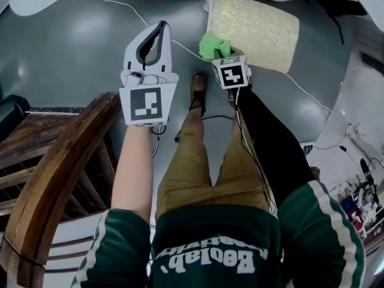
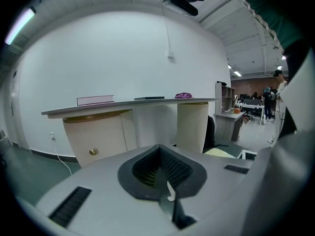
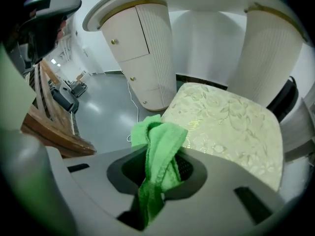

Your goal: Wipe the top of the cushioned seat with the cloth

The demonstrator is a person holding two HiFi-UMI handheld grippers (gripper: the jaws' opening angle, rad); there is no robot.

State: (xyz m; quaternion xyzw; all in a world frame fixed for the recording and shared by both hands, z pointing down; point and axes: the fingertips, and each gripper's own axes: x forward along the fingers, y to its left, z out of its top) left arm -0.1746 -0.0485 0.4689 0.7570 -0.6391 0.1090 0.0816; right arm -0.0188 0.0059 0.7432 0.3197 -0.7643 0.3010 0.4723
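A glossy grey floor (image 1: 66, 53) runs under a white counter (image 2: 128, 102) carried on cream fluted pedestals (image 3: 147, 53) with small gold knobs. The cushioned seat (image 1: 258, 32), covered in pale floral brocade, stands on that floor ahead of the person's brown shoe (image 1: 198, 89). The right gripper (image 1: 217, 51) is clenched on the green cloth (image 1: 213, 44). The right gripper view shows the cloth bunched between the jaws and spilling out above them, at the seat's near corner. Neither view settles whether cloth and seat touch. The left gripper (image 1: 159, 27) is held out level beside it, away from the seat, with its jaws pressed together on nothing. Only the head view shows the curved back of a wooden chair (image 1: 60, 161) at the person's left. Only the left gripper view shows the white wall (image 2: 123, 53), the flat things lying on the countertop, and an office space far off to the right.
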